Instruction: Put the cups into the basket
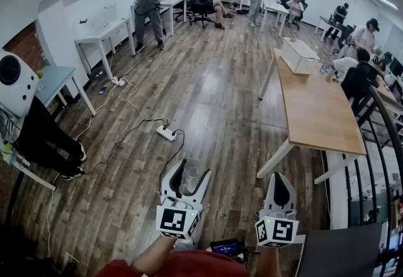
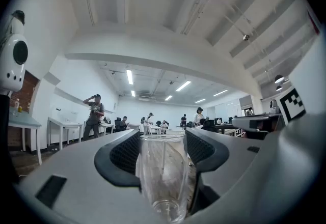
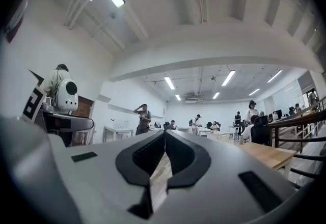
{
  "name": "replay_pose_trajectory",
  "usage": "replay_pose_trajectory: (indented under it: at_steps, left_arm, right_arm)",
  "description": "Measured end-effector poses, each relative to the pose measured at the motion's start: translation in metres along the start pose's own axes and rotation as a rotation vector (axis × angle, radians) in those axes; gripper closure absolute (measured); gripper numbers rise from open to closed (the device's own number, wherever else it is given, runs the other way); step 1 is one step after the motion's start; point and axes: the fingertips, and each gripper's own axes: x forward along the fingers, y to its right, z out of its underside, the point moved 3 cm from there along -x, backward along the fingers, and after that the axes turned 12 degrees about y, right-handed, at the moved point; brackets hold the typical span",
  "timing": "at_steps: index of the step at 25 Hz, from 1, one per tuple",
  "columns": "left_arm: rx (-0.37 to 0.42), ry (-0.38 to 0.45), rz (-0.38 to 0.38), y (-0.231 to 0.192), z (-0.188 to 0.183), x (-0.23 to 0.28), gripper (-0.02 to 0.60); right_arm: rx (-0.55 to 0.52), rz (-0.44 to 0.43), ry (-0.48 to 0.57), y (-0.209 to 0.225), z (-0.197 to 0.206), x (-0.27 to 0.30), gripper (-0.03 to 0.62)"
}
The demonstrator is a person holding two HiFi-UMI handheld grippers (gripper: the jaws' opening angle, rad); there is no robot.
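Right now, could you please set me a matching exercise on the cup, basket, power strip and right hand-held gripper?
1 cup; 2 basket; 3 power strip; 4 right hand-held gripper.
A on the floor; B shut, empty; C on the table; D in the left hand-held gripper.
Pairs: 1-D, 2-C, 3-A, 4-B.

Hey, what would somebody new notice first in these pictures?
A clear cup is clamped in the left gripper, held above the wooden floor. To the right stands a long wooden table with a white basket at its far end; the right gripper is shut and empty.
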Motion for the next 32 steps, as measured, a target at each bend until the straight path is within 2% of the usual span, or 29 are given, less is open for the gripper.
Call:
replay_pose_trajectory:
  at_steps: [11, 32]
  left_arm:
    - [0.005, -0.003, 0.015, 0.019, -0.002, -0.010, 0.298]
    - [-0.037, -0.055, 0.098, 0.095, 0.017, 0.004, 0.298]
  right_arm:
    - [0.013, -0.005, 0.002, 0.006, 0.002, -0.018, 0.583]
    - [0.033, 0.095, -0.013, 0.077, 0.004, -0.073, 0.582]
